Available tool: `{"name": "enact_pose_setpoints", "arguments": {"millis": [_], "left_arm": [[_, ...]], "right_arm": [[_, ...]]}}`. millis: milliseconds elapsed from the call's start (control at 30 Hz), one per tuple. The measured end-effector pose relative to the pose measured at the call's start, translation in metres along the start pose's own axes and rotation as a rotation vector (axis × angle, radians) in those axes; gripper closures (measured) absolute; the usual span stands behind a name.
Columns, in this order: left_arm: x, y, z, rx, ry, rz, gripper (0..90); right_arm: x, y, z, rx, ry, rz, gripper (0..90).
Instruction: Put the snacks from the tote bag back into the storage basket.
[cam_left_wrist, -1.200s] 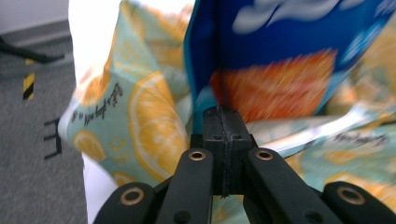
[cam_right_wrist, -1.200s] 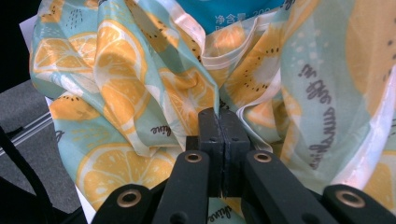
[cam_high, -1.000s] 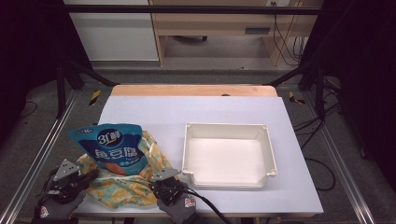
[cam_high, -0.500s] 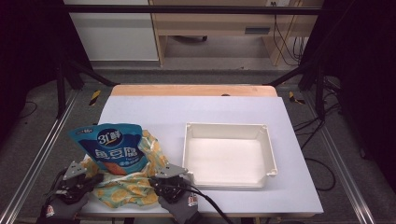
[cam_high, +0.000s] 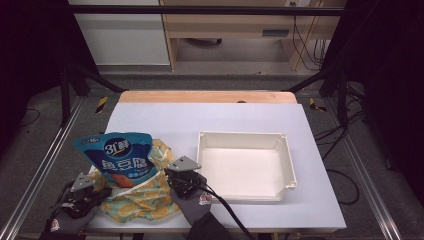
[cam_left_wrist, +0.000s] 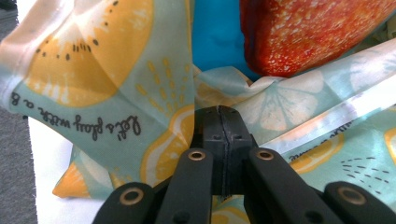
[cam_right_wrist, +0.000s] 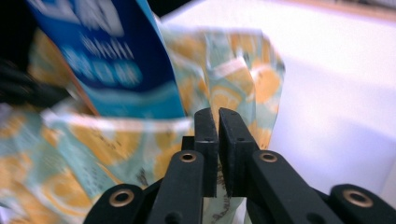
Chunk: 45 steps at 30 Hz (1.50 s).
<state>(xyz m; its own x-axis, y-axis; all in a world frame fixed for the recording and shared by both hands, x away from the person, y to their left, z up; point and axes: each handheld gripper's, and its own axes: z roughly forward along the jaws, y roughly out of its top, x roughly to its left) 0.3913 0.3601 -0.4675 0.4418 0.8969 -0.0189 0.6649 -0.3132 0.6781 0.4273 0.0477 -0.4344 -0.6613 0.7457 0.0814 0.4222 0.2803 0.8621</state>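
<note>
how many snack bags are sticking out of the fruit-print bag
1. A blue snack bag stands upright in the fruit-print bag at the table's near left corner, between the two tools. More could be hidden deeper inside the bag.

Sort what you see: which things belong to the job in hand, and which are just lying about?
In the job: citrus-print bag; blue snack pouch standing in it; left claw and right claw, each shut on the bag's edge.

Lying about: white tray; table.

Jaws pinched tight on the lemon-print bag (cam_left_wrist: 140, 88) — blue pouch (cam_left_wrist: 215, 35) inside.
</note>
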Motion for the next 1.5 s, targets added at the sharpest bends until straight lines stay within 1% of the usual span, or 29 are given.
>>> {"name": "enact_pose_setpoints", "arguments": {"millis": [67,133,167,200,233,267,367,433,500,567,633,667,800,967,1067,1133,1167,1200,1367,1500], "left_arm": [[0.000,0.000,0.000,-0.004,0.000,-0.005,89.5],[0.000,0.000,0.000,-0.006,-0.001,-0.008,89.0],[0.000,0.000,0.000,-0.006,-0.001,-0.008,88.8],[0.001,-0.001,0.000,-0.008,-0.001,-0.013,88.5],[0.001,-0.001,0.000,-0.009,0.000,-0.011,88.4],[0.001,-0.001,0.000,-0.008,0.000,-0.010,88.3],[0.001,-0.001,0.000,-0.008,0.000,-0.009,87.7],[0.002,-0.001,0.000,-0.008,-0.004,-0.010,87.4],[0.002,-0.001,0.000,-0.012,-0.005,-0.013,87.0],[0.002,-0.001,0.000,-0.013,-0.006,-0.015,86.8],[0.002,-0.001,0.000,-0.014,-0.007,-0.015,86.6],[0.002,-0.002,0.000,-0.014,-0.007,-0.014,86.6],[0.002,-0.002,0.000,-0.013,-0.007,-0.013,86.1],[0.002,-0.002,0.001,-0.013,-0.008,-0.011,84.8],[0.003,-0.001,0.000,-0.019,-0.013,-0.008,82.3],[0.003,-0.001,-0.003,-0.038,-0.019,-0.015,79.7],[0.003,-0.001,-0.005,-0.050,-0.021,-0.022,78.0],[0.003,-0.001,-0.007,-0.062,-0.026,-0.021,76.5],[0.004,-0.001,-0.022,-0.127,-0.032,-0.034,69.7],[0.005,0.001,-0.036,-0.193,-0.031,-0.045,64.3]], "right_arm": [[0.000,-0.007,0.003,0.032,-0.013,0.013,87.8],[0.000,-0.015,0.006,0.056,-0.020,0.015,88.0],[0.000,-0.015,0.006,0.056,-0.020,0.015,88.0],[0.001,-0.026,0.008,0.076,-0.023,0.007,87.9],[0.001,-0.029,0.008,0.081,-0.025,0.006,88.2],[0.004,-0.031,0.006,0.078,-0.046,-0.012,87.7],[0.009,-0.034,0.004,0.075,-0.046,-0.040,87.5],[0.010,-0.037,0.006,0.081,-0.023,-0.032,87.4],[0.010,-0.041,0.008,0.088,-0.014,-0.031,87.6],[0.009,-0.045,0.009,0.099,-0.004,-0.016,87.9],[0.008,-0.048,0.011,0.110,0.001,-0.020,88.2],[0.008,-0.050,0.012,0.113,0.000,-0.013,88.3],[0.007,-0.055,0.015,0.141,-0.009,-0.020,88.2],[0.007,-0.055,0.016,0.147,-0.003,-0.018,86.3],[0.008,-0.055,0.014,0.141,0.007,-0.024,83.8],[0.009,-0.054,0.010,0.117,0.023,-0.022,82.4],[0.009,-0.052,0.008,0.105,0.026,-0.026,81.8],[0.010,-0.050,0.005,0.095,0.027,-0.028,81.3],[0.010,-0.038,-0.009,0.016,0.066,-0.025,77.1],[0.007,-0.027,-0.018,-0.022,0.078,-0.031,73.9]]}}
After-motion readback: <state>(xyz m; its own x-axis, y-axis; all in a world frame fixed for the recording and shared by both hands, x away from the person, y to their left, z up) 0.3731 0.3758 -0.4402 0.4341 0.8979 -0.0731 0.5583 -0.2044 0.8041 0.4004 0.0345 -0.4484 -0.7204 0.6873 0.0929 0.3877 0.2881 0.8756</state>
